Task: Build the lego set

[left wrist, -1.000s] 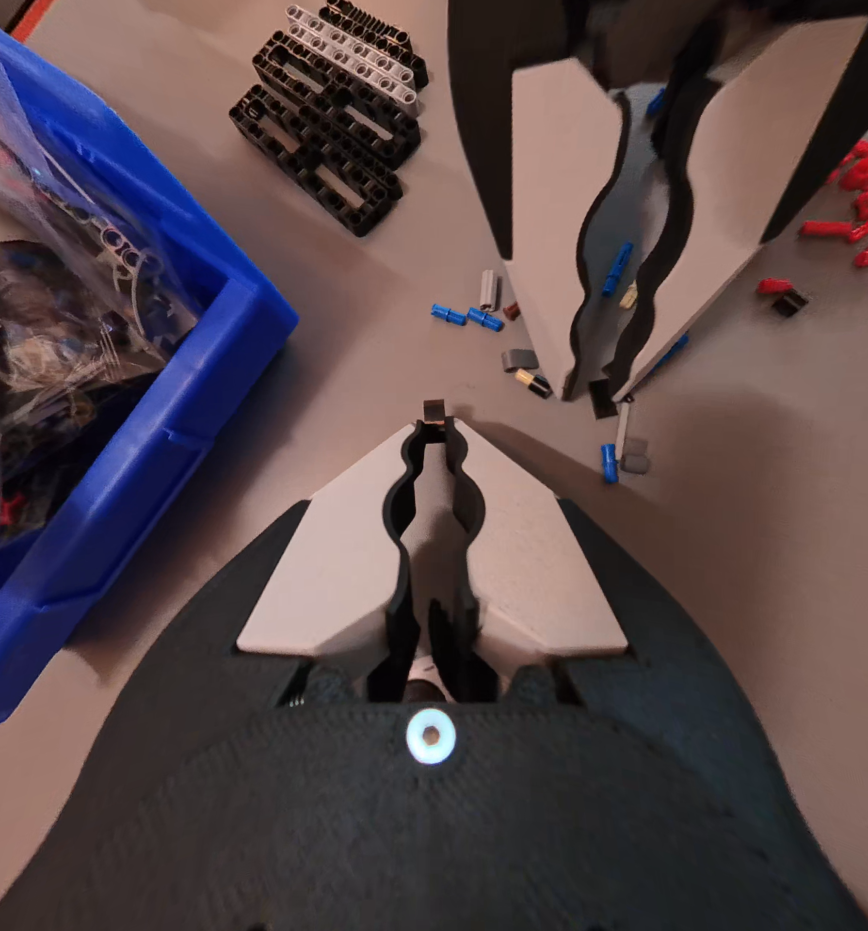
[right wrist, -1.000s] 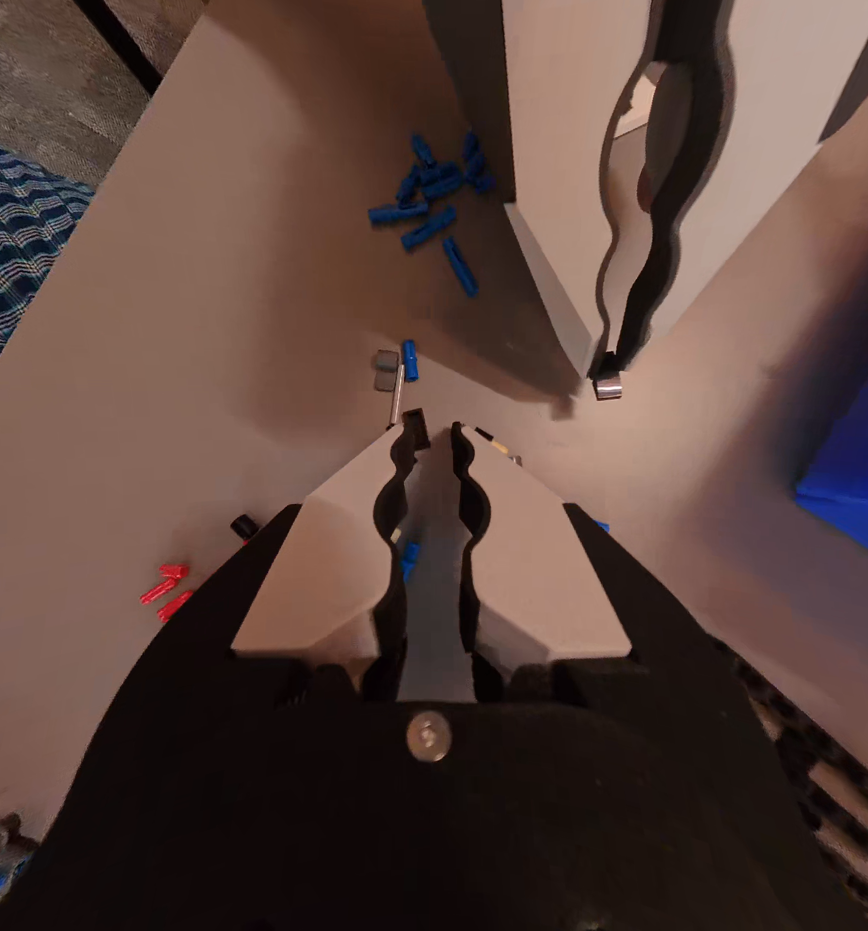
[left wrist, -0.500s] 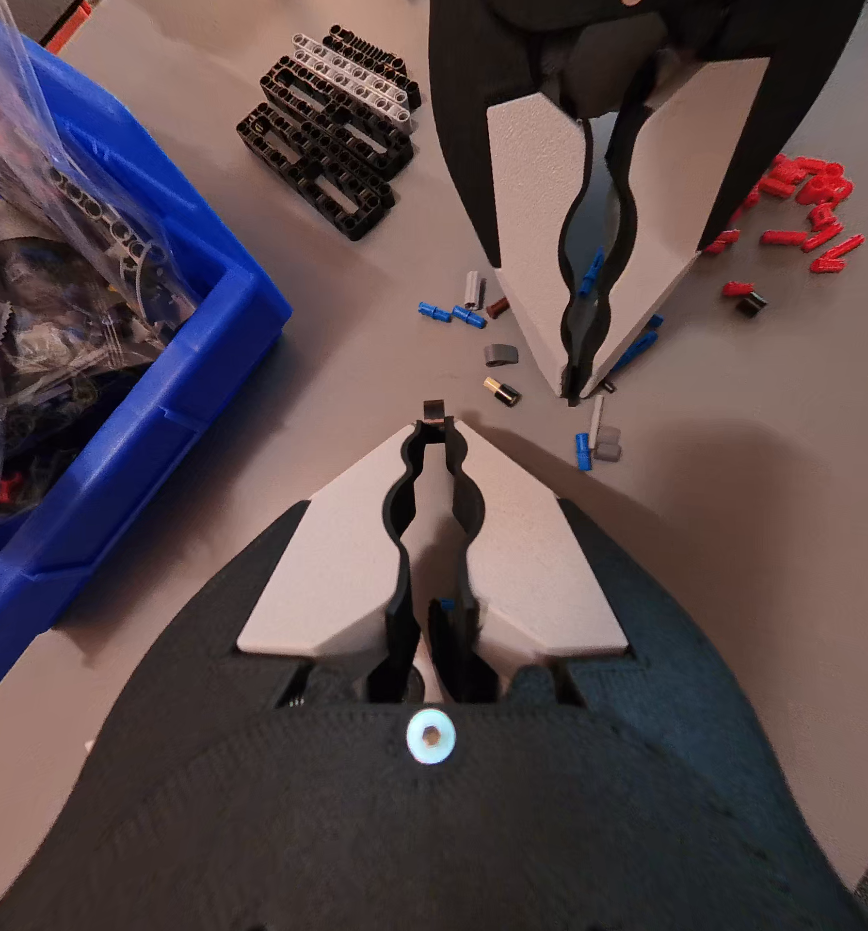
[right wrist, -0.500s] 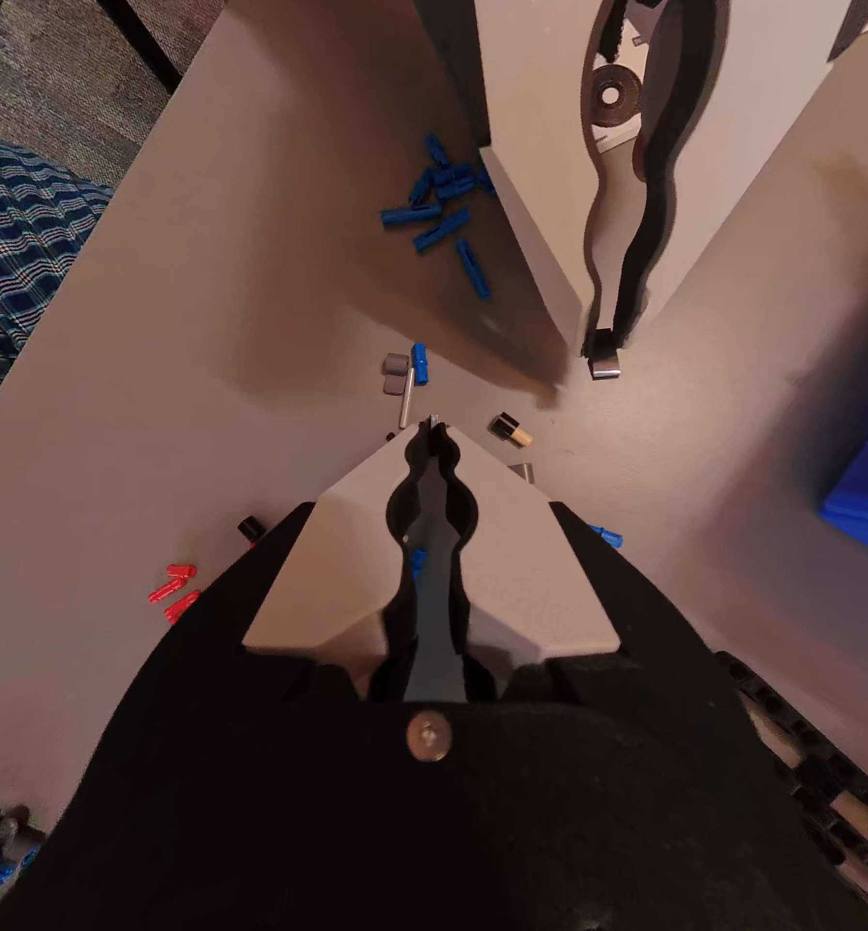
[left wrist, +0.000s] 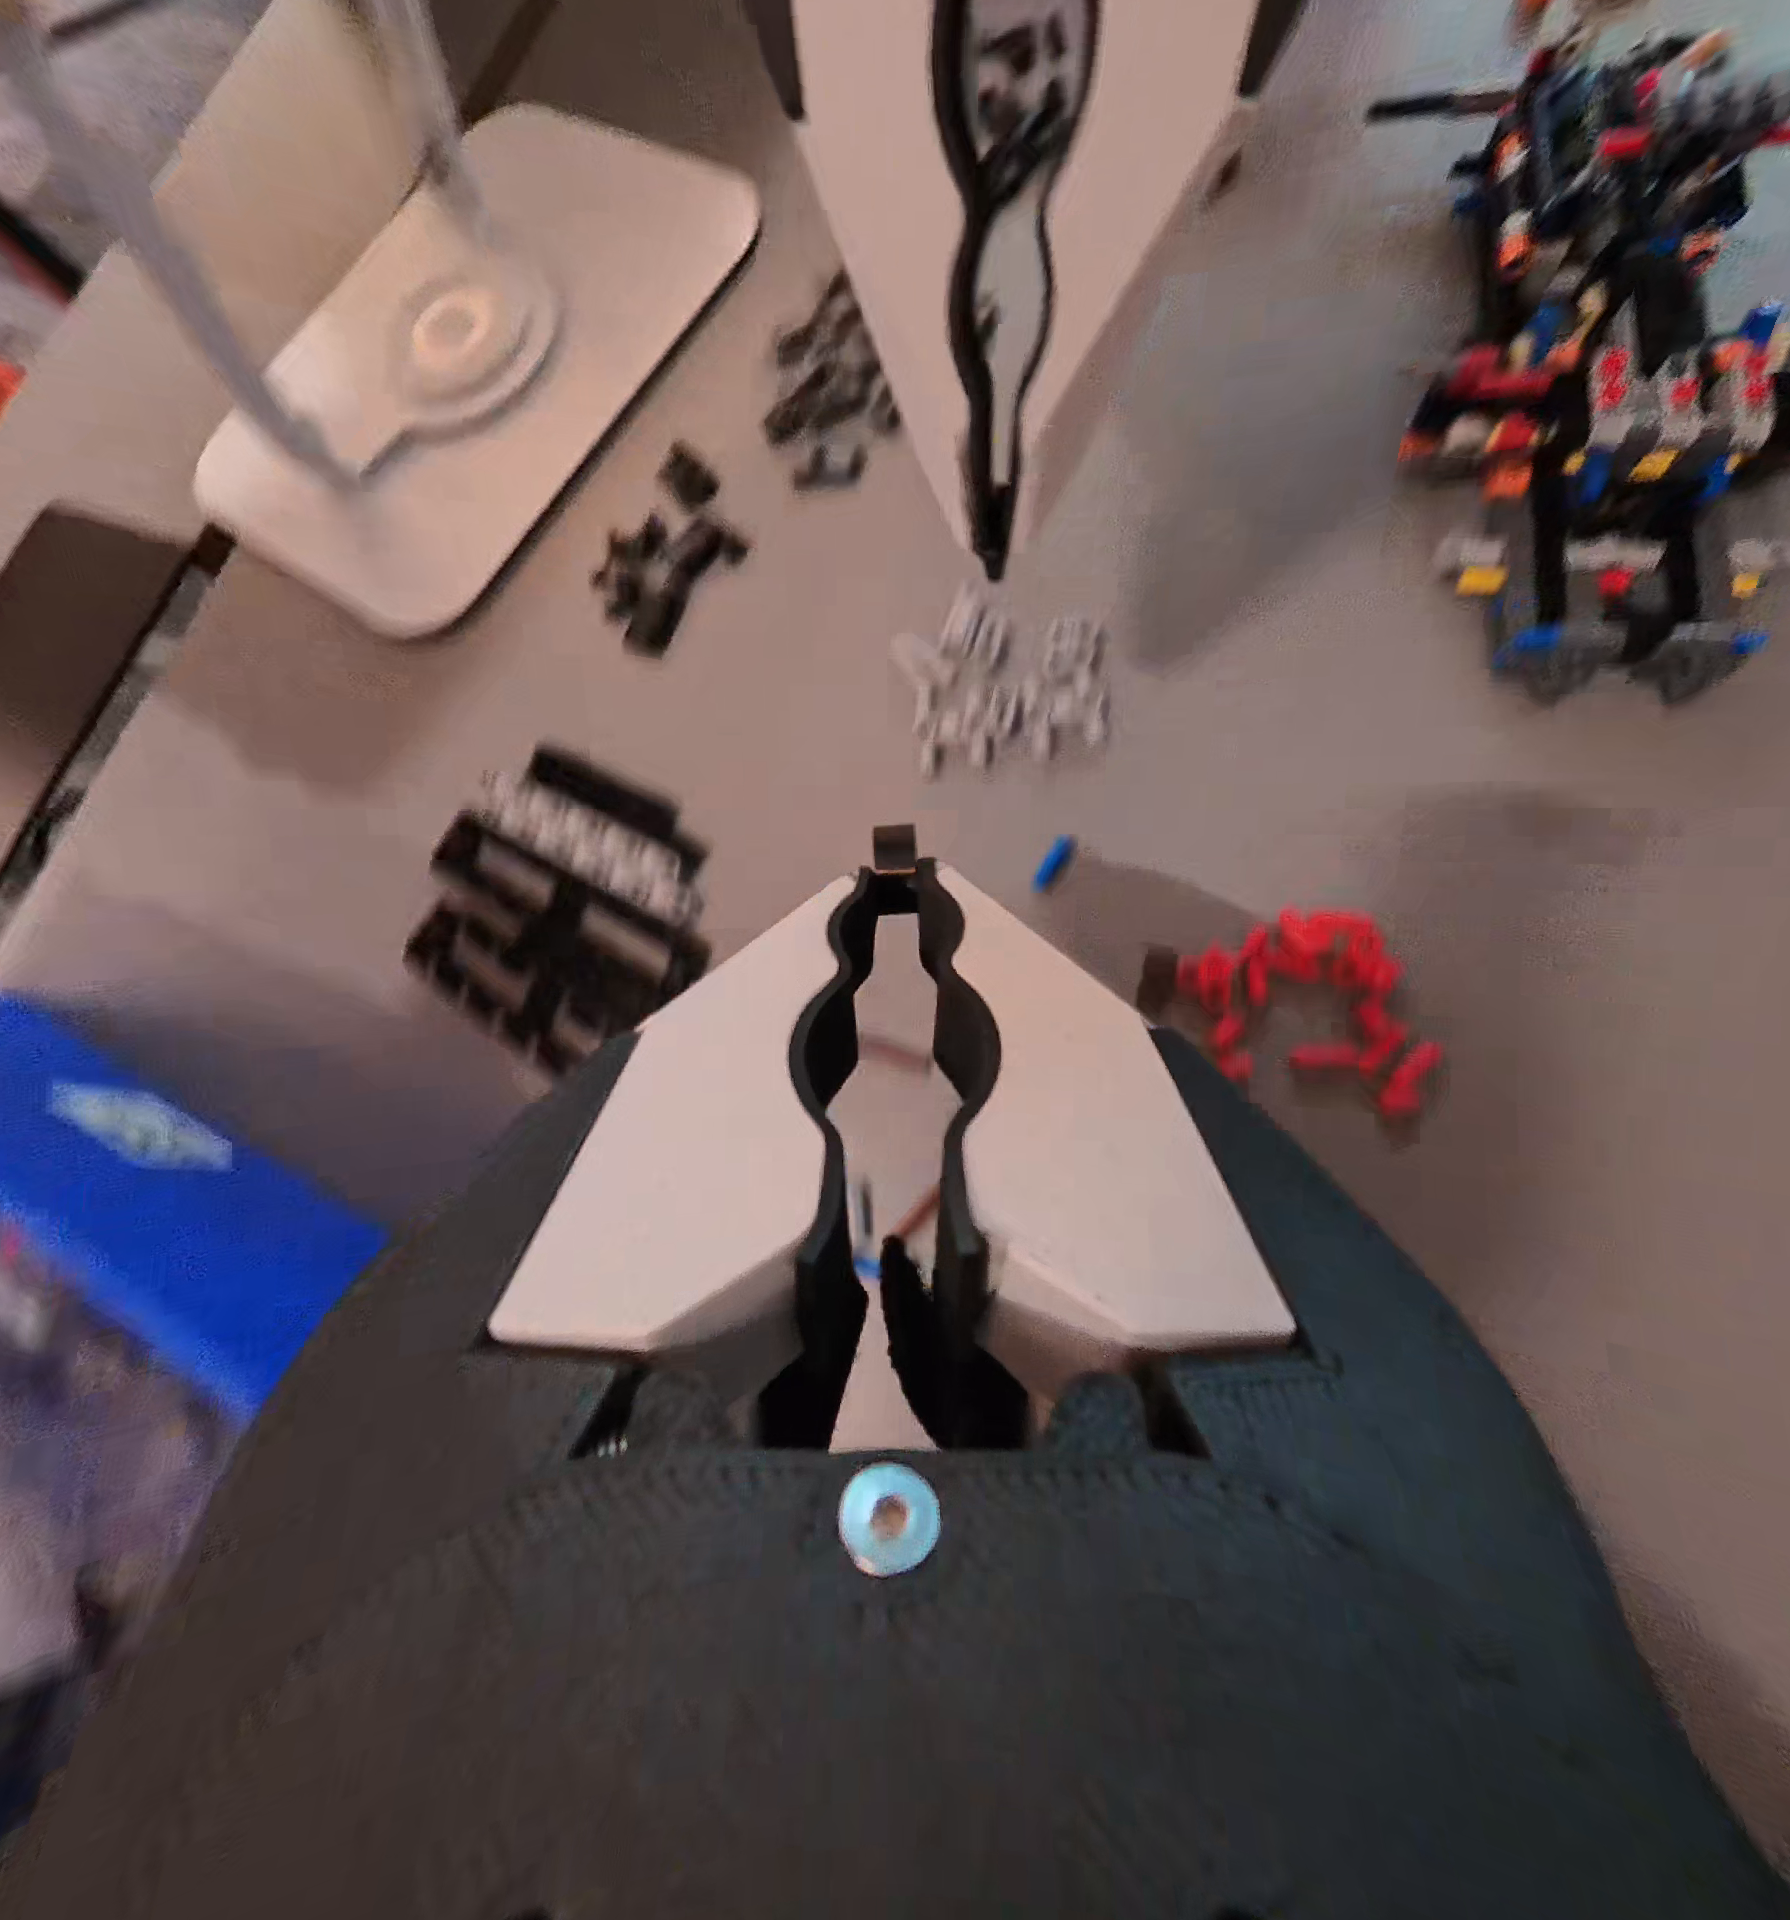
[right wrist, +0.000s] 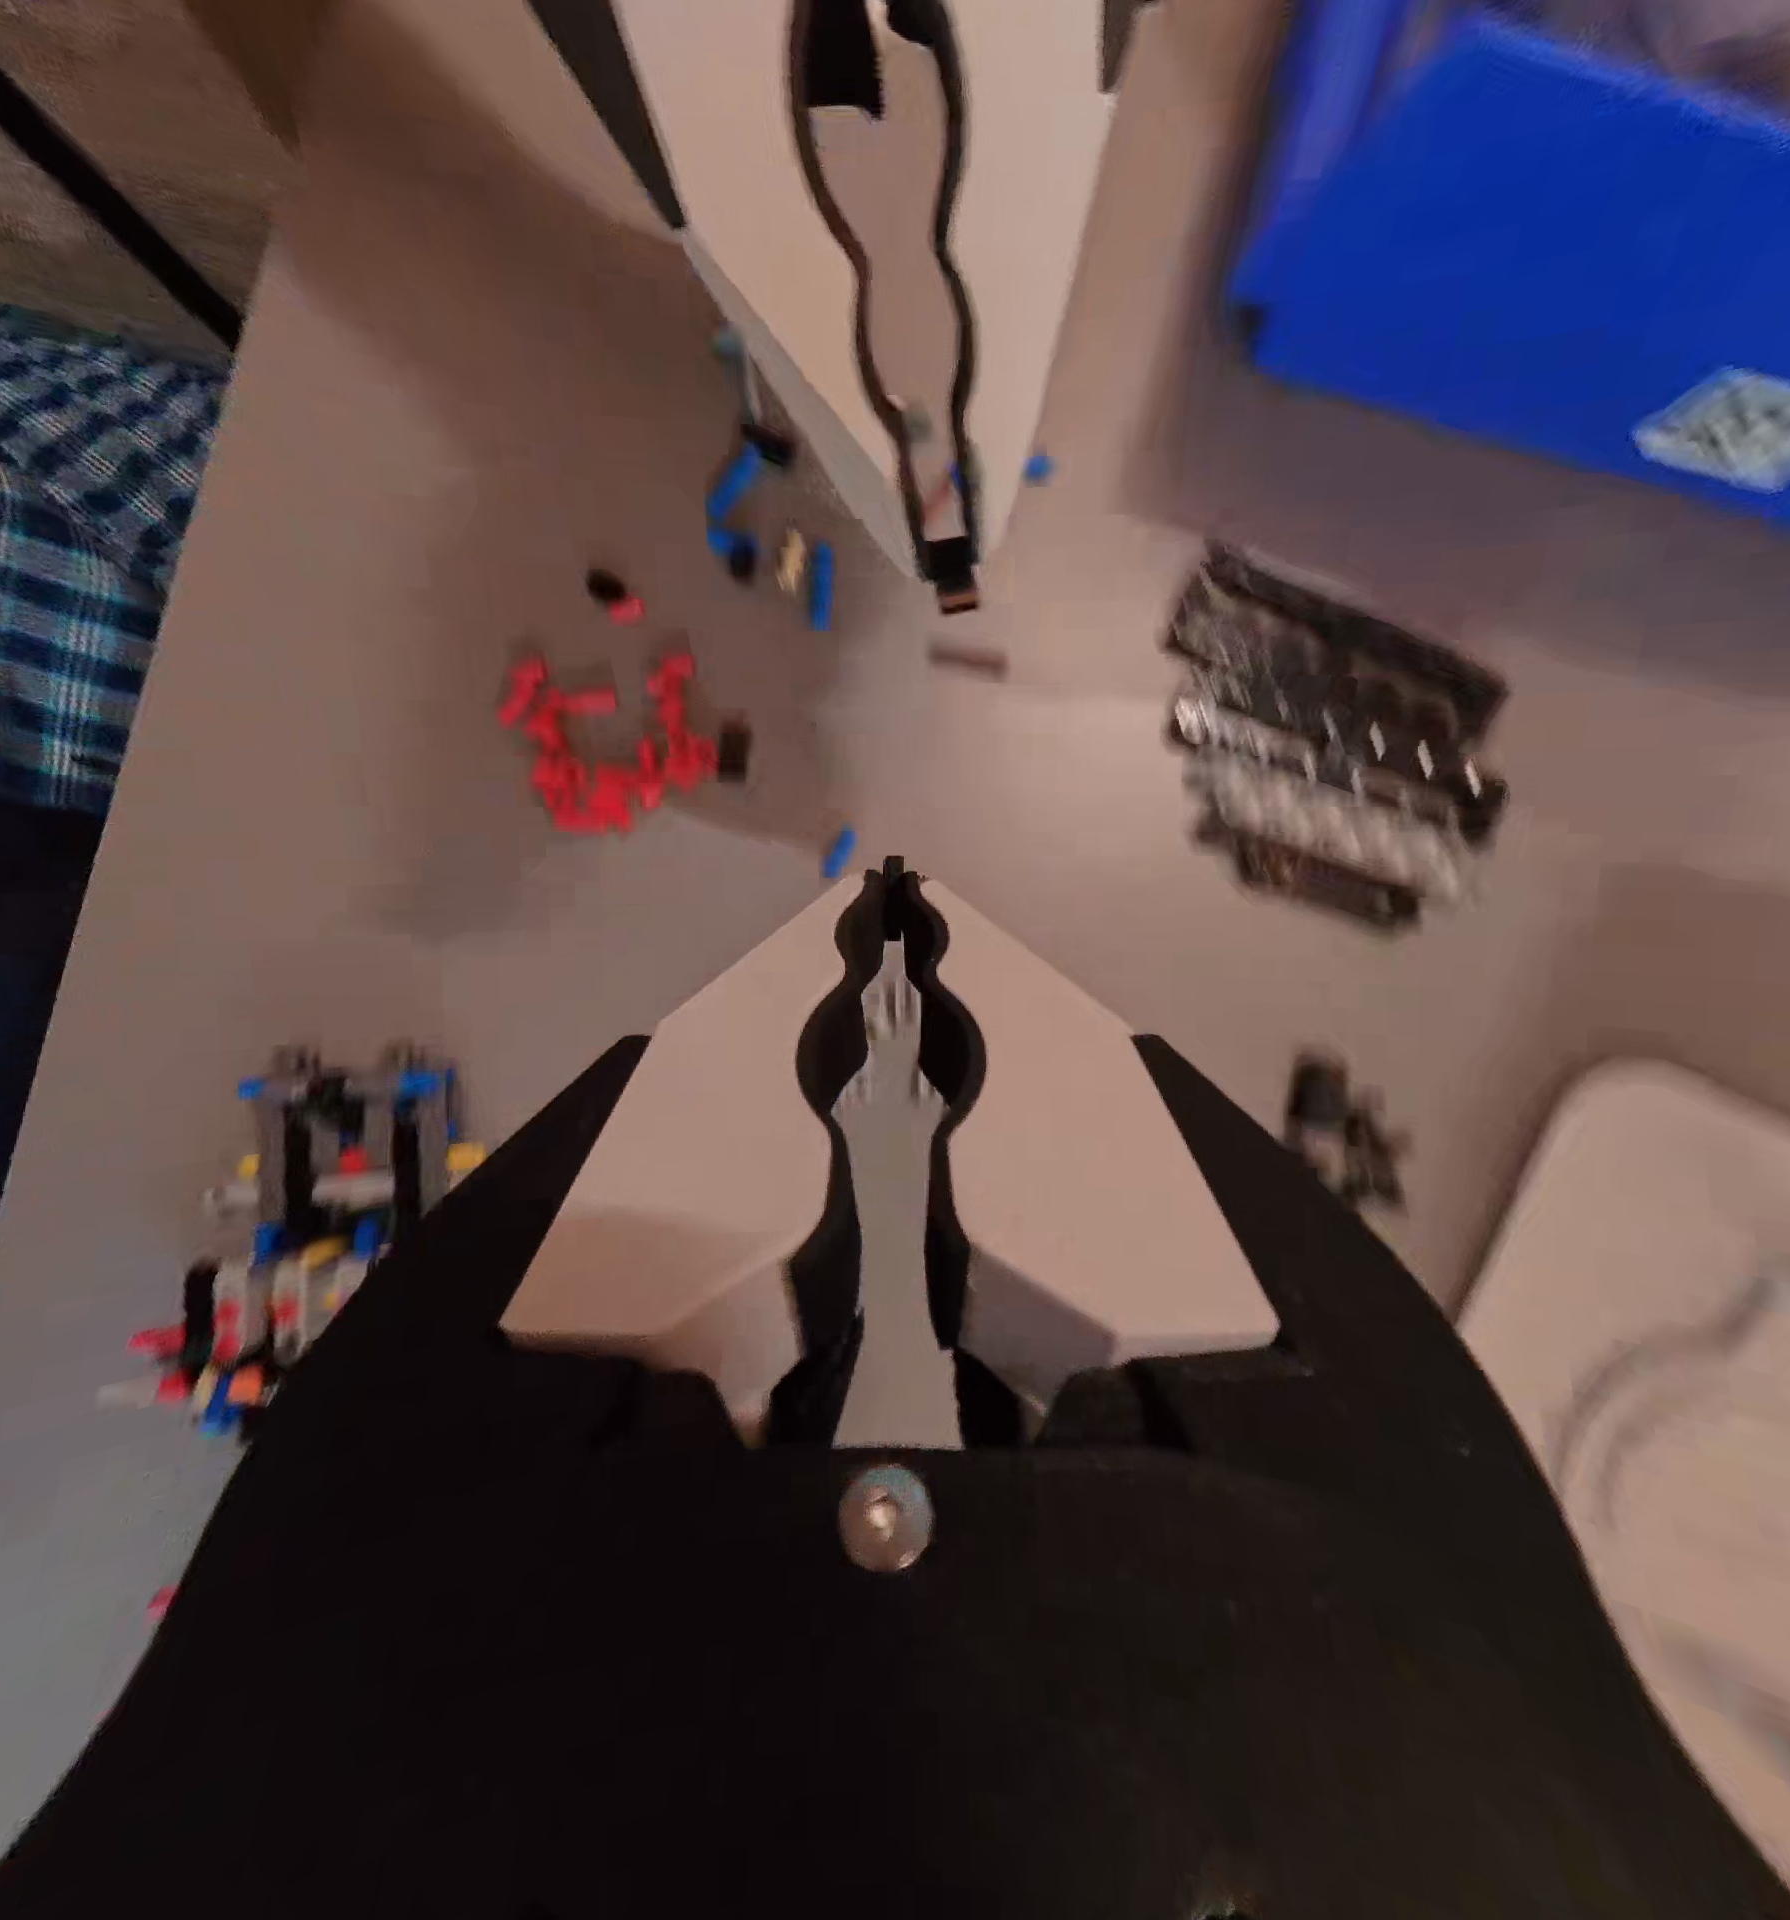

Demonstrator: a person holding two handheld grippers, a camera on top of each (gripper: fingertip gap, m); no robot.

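Observation:
My left gripper point(left wrist: 893, 878) is shut on a small dark grey piece point(left wrist: 893, 845) that sticks out past its tips. It hangs above the table, and the piece also shows in the right wrist view point(right wrist: 953, 594). My right gripper point(right wrist: 893, 885) is shut on a thin small black piece point(right wrist: 893, 871). It faces the left gripper from across the table point(left wrist: 990, 556). A partly built lego model point(left wrist: 1618, 416) in black, red, blue and grey stands at the far right. It also shows in the right wrist view point(right wrist: 319, 1226). Both views are blurred.
On the table point(left wrist: 1493, 1039) lie a pile of red pins point(left wrist: 1306, 1018), stacked black beams point(left wrist: 558, 925), pale grey pieces point(left wrist: 1005, 686), small black parts point(left wrist: 662, 566) and a blue pin point(left wrist: 1052, 862). A blue bin point(left wrist: 91, 1143) stands left, a white lamp base point(left wrist: 475, 364) behind. Plaid cloth point(right wrist: 39, 540) lies past the edge. My hands' fingertips stand some 6 cm from each other. Both grippers' tips are roughly 20 cm from the partly built lego model point(left wrist: 1618, 416).
The right gripper closed on the small black piece on the table. Both grippers then rose well above the table and tilted, so more of the table shows. The left kept its piece.

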